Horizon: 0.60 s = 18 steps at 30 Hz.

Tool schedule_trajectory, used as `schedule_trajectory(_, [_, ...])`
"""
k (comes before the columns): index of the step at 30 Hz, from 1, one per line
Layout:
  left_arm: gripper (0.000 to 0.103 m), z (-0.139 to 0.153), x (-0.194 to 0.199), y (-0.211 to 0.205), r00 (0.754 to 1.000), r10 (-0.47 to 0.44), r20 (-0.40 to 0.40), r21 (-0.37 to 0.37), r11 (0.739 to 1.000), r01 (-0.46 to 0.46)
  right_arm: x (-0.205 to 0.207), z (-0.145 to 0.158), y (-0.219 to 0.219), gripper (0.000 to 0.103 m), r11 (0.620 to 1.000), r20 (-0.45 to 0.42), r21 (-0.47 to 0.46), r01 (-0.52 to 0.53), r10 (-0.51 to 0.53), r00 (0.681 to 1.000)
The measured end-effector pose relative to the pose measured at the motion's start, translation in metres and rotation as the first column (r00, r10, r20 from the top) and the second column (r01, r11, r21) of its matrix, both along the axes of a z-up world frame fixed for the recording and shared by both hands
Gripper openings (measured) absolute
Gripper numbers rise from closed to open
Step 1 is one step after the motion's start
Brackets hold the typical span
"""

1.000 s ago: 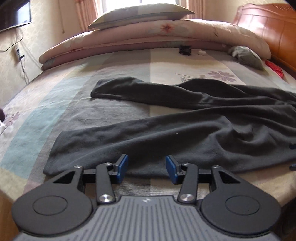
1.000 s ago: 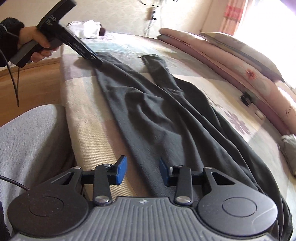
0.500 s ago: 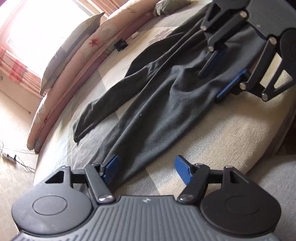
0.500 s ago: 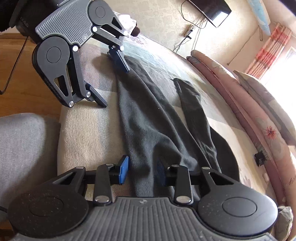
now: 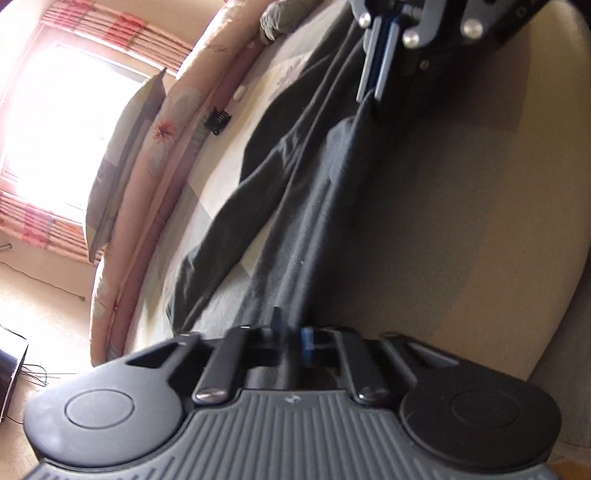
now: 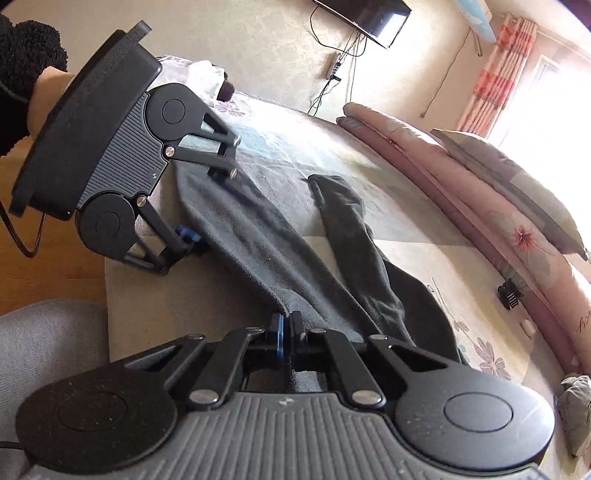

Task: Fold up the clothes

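Dark grey trousers lie stretched along the near side of the bed, legs apart. In the left wrist view my left gripper has its jaws closing tight, with the near leg's edge pinched between the pads. A hand holds that left gripper at the leg's hem end in the right wrist view. My right gripper is closing too and pinches the same near edge further along the leg. The right gripper also shows at the top of the left wrist view, blue pads together on the fabric.
Rolled quilts and a pillow line the bed's far side, with a black hair clip beside them. A crumpled grey cloth lies at the right. A person's grey-clad leg is by the bed's near edge. A TV hangs on the wall.
Both grippers went from open to shut on the trousers' near edge. The left gripper rolled over sideways and dropped to the hem. The right gripper slid along the edge toward the left one.
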<state>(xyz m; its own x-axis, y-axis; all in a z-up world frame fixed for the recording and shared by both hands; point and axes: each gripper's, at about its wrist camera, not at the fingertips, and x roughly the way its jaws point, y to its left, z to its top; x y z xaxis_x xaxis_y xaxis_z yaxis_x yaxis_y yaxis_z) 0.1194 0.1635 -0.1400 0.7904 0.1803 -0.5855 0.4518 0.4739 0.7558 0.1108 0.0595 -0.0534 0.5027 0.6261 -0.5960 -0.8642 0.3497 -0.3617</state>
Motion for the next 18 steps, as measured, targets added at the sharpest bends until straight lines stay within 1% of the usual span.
schedule_trajectory(2, [0.001,0.003,-0.008,0.001,0.998,-0.025,-0.051,-0.009,1.0,0.025,0.001,-0.001,-0.001,0.004,1.0,-0.043,-0.006,-0.011,0.011,0.999])
schedule_trajectory(4, [0.002,0.006,-0.02,0.005,0.996,-0.04,-0.083,-0.028,0.999,0.038,-0.002,-0.002,-0.004,0.004,0.999,-0.115,-0.013,-0.035,0.033,0.993])
schedule_trajectory(5, [0.009,0.007,-0.025,0.008,0.995,-0.039,-0.089,-0.042,0.998,0.035,-0.004,-0.004,-0.004,0.004,0.998,-0.145,-0.025,-0.052,0.048,0.988])
schedule_trajectory(6, [0.013,0.008,-0.03,0.011,0.995,-0.03,-0.097,-0.05,0.998,0.026,-0.005,-0.007,-0.004,0.005,0.997,-0.172,-0.036,-0.068,0.061,0.983])
schedule_trajectory(8, [0.016,0.01,-0.038,0.017,0.993,-0.004,-0.118,-0.057,0.998,-0.003,-0.011,-0.014,-0.005,0.008,0.996,-0.169,-0.049,-0.073,0.064,0.984])
schedule_trajectory(9, [0.018,0.012,-0.043,0.021,0.993,0.007,-0.12,-0.058,0.998,-0.014,-0.011,-0.015,-0.006,0.011,0.996,-0.19,-0.055,-0.074,0.062,0.98])
schedule_trajectory(10, [0.023,0.016,-0.048,0.025,0.993,0.018,-0.118,-0.058,0.998,-0.025,-0.011,-0.015,-0.008,0.012,0.996,-0.212,-0.054,-0.07,0.058,0.976])
schedule_trajectory(11, [0.027,0.021,-0.052,0.031,0.993,0.029,-0.117,-0.074,0.997,-0.037,-0.012,-0.012,-0.014,0.014,0.997,-0.221,-0.041,-0.062,0.052,0.974])
schedule_trajectory(12, [0.029,0.028,-0.054,0.039,0.992,0.051,-0.113,-0.111,0.992,-0.064,-0.013,-0.01,-0.019,0.019,0.998,-0.229,-0.028,-0.053,0.045,0.972])
schedule_trajectory(13, [0.034,0.035,-0.052,0.051,0.989,0.101,-0.109,-0.176,0.977,-0.119,-0.013,-0.006,-0.026,0.022,0.999,-0.235,-0.016,-0.036,0.031,0.971])
schedule_trajectory(14, [0.041,0.042,-0.048,0.065,0.981,0.162,-0.109,-0.255,0.949,-0.185,-0.013,-0.003,-0.033,0.027,1.0,-0.241,-0.005,-0.018,0.016,0.97])
schedule_trajectory(15, [0.044,0.05,-0.044,0.079,0.968,0.222,-0.114,-0.332,0.91,-0.248,-0.012,-0.001,-0.042,0.03,1.0,-0.238,-0.001,0.01,-0.01,0.971])
schedule_trajectory(16, [0.048,0.055,-0.039,0.096,0.946,0.296,-0.13,-0.422,0.847,-0.323,-0.012,0.001,-0.051,0.03,0.999,-0.236,0.004,0.038,-0.036,0.971])
schedule_trajectory(17, [0.049,0.059,-0.034,0.117,0.909,0.381,-0.168,-0.525,0.746,-0.41,-0.011,0.003,-0.06,0.031,0.998,-0.234,0.008,0.066,-0.062,0.97])
schedule_trajectory(18, [0.048,0.06,-0.029,0.14,0.858,0.458,-0.233,-0.629,0.602,-0.492,-0.011,0.006,-0.068,0.032,0.996,-0.231,0.012,0.093,-0.088,0.969])
